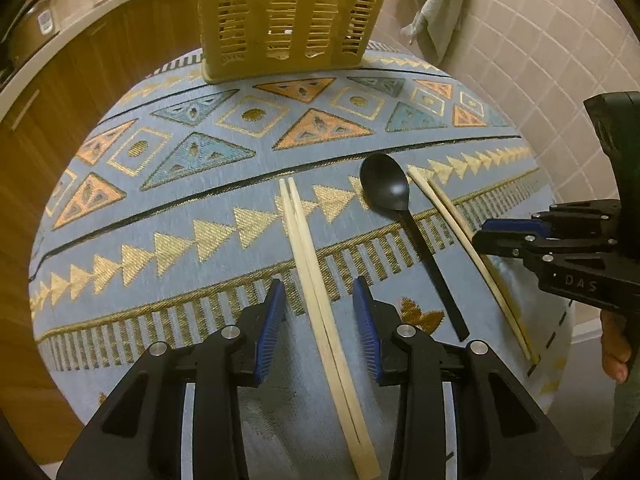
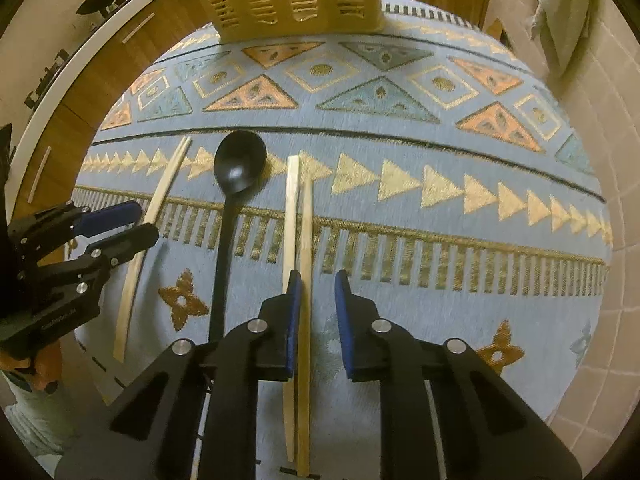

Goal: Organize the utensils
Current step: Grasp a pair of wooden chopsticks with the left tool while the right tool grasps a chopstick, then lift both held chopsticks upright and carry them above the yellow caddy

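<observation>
Two pairs of chopsticks and a black spoon [image 1: 386,188] lie side by side on the patterned surface [image 1: 224,224], all in front of the yellow basket [image 1: 290,16] at its far edge. Left of the spoon is the left pair [image 1: 316,280]; right of it, the right pair [image 2: 298,240].

Your left gripper [image 1: 319,316] stands spread astride the left pair, pads clear of the wood. Your right gripper [image 2: 316,312] is part-closed over the right pair: its left pad lies against one stick, the other pad apart, so nothing is pinched yet.

The sticks look light, stiff and thin, likely to roll or splay; take each pair across both sticks near mid-length so they stay together. The spoon looks like smooth plastic, probably slippery; its slim handle is the likelier hold.
</observation>
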`<state>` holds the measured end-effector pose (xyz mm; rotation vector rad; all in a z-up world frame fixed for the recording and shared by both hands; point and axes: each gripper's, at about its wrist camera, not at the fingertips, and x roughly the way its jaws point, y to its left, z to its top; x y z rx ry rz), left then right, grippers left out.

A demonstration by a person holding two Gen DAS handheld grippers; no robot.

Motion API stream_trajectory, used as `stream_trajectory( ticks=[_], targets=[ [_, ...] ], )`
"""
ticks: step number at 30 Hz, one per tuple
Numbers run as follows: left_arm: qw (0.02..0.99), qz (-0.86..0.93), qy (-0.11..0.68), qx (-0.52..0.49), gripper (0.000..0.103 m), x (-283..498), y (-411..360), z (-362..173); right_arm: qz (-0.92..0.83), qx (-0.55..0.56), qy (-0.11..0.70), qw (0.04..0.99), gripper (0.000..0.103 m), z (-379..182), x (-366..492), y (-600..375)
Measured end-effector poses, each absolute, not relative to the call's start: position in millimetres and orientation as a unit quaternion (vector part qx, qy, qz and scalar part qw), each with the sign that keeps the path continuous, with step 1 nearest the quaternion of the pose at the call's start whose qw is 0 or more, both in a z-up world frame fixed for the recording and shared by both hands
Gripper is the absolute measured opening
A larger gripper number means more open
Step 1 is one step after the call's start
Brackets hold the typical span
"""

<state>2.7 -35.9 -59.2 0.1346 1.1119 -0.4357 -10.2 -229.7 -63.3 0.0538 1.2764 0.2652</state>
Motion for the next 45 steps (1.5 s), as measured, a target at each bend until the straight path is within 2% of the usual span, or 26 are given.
stream_trajectory(
  ticks=[14,23,25,26,28,33,34,45],
  targets=[
    [0.822,-0.216,0.523,0.06,0.033,4.8,-33.9,-60.1,0.114,-0.016,0.596,0.794,0.015,-65.0,-10.2,-222.5],
    [0.797,-0.22,0.551,0.115,0.033,8.6,-45.1,-59.3,0.118,-0.031,0.643,0.756,0.015,-67.8,-6.9,-211.8],
    [0.788,-0.217,0.562,0.129,0.033,10.6,-48.8,-59.4,0.119,-0.031,0.652,0.748,0.013,-68.1,-5.7,-209.8],
    [0.786,-0.212,0.564,0.136,0.029,11.2,-50.7,-59.5,0.115,-0.035,0.653,0.748,0.005,-68.4,-5.3,-209.1],
    [0.789,-0.195,0.559,0.166,0.015,9.7,-55.5,-60.9,0.113,-0.035,0.653,0.748,0.005,-69.1,-3.9,-206.4],
    [0.795,-0.193,0.551,0.162,0.01,7.7,-56.4,-60.1,0.122,-0.022,0.643,0.755,0.004,-67.6,-7.5,-210.8],
    [0.804,-0.19,0.543,0.148,0.002,7.5,-53.1,-57.6,0.124,-0.018,0.639,0.759,0.004,-65.8,-9.2,-212.6],
    [0.85,-0.222,0.476,0.032,0.001,-0.5,-20.5,-24.1,0.152,0.033,0.563,0.812,0.004,-25.8,-15.6,-231.1]
  ],
)
